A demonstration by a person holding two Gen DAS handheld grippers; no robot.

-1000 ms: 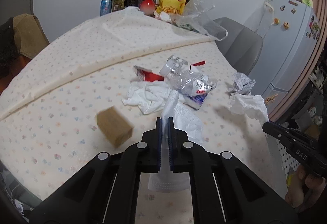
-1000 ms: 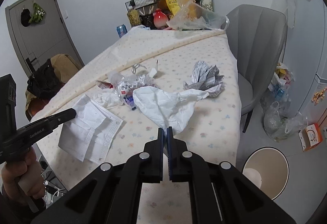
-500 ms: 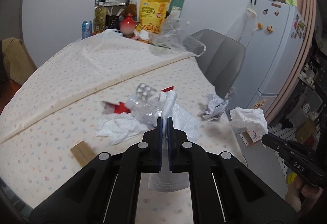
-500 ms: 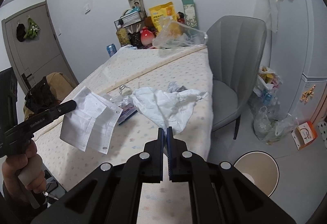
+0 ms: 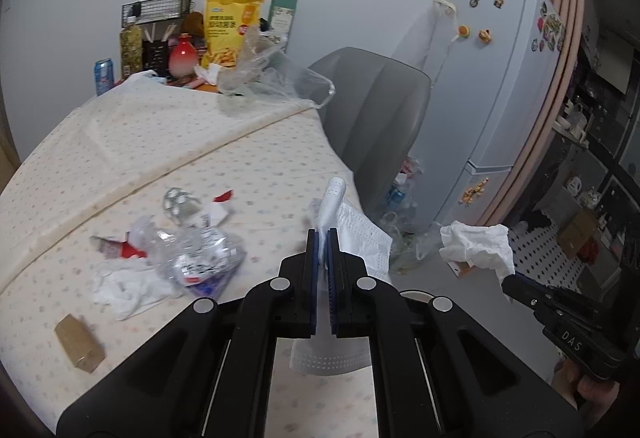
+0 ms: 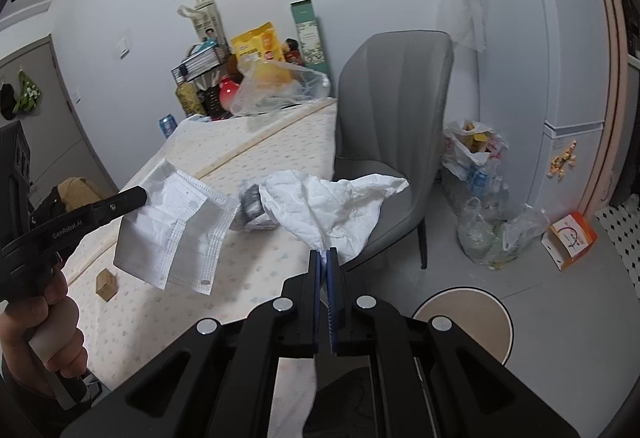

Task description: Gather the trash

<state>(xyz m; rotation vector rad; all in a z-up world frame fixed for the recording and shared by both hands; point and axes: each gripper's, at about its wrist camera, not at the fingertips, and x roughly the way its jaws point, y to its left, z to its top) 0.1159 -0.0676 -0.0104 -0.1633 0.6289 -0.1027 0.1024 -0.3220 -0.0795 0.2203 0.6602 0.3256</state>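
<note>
Over the table's right edge, the left gripper [image 5: 321,238] clamps a face mask [image 6: 176,226] and the right gripper [image 6: 323,258] pinches a crumpled tissue [image 6: 332,206] by thin corners, so either could slip free short of the bin [image 6: 476,314].

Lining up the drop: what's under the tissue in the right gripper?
Under the tissue, the round bin shows only its right rim; the right gripper covers the rest and whatever lies inside.

Bare floor [image 6: 560,302] surrounds the bin [image 6: 468,312]; the grey chair [image 6: 384,142] and floor bags [image 6: 492,230] crowd beyond.
</note>
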